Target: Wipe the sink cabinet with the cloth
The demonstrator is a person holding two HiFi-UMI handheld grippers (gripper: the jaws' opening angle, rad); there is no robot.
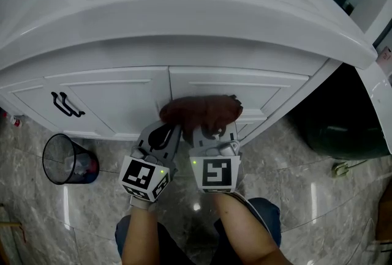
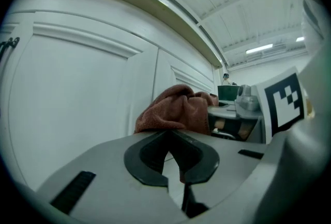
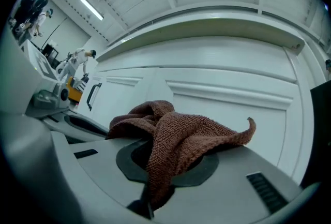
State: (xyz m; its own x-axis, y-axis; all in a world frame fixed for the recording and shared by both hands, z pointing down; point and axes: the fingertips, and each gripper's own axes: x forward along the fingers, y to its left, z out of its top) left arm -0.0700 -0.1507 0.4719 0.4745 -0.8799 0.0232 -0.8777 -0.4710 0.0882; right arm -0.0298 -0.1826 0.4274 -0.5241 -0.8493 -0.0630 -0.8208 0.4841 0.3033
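Cloth at the cabinet doors

Our right gripper [image 1: 212, 135] clamps the bunched brown cloth [image 1: 202, 112] between its jaws, up by the white sink cabinet [image 1: 116, 101] where the two doors meet. Our left gripper [image 1: 164, 133] sits just beside it, its jaws closed together on nothing.

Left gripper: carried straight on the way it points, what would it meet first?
Probably the brown cloth, bunched just ahead of the left gripper and clamped in the right gripper; the white cabinet door stands close behind it, though depth is unclear.
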